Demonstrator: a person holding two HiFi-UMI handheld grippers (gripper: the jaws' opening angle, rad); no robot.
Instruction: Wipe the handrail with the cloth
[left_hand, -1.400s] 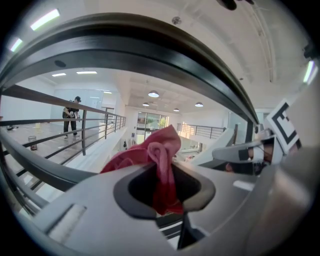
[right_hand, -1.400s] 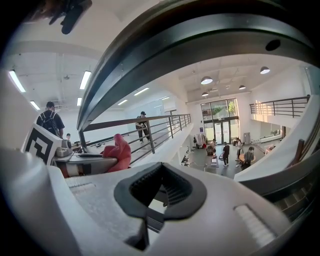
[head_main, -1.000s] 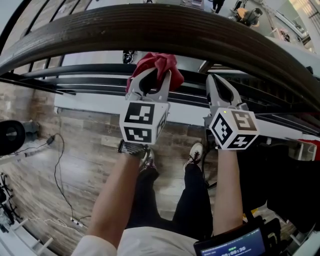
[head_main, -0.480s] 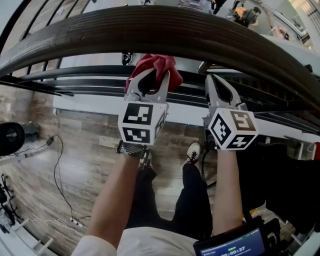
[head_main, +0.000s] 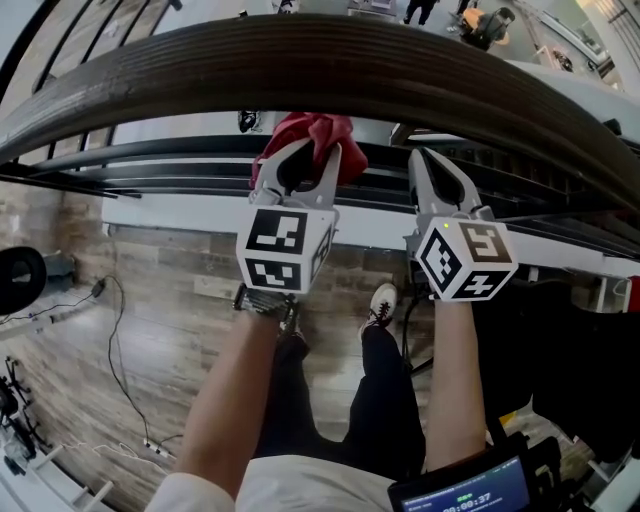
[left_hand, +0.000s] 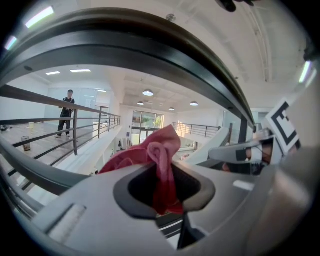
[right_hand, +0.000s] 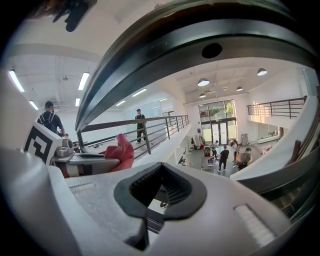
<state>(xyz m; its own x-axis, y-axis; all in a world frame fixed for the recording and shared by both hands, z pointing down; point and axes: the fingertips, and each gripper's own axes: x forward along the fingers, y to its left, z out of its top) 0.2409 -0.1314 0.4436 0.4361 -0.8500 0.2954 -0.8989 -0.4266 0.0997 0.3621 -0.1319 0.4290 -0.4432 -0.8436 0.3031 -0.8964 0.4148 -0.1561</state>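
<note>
We have edged slightly along the curved dark wooden handrail (head_main: 330, 60). The left gripper (head_main: 303, 150) fingers still pinch the crumpled red cloth (head_main: 320, 130) just under the rail, seemingly touching it. The right gripper (head_main: 424, 165) fingers are pressed together, empty. We judge the wiping to be under way.

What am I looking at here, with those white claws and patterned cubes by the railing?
A person holds a two-jaw gripper in each hand; no robot. The head view looks down from a camera on their head, past the dark handrail to their legs and the wooden floor. The other two views come from cameras riding on the grippers. The left gripper pinches a red cloth close under the handrail. The right gripper is shut and empty. The cubes belong to the grippers.
</note>
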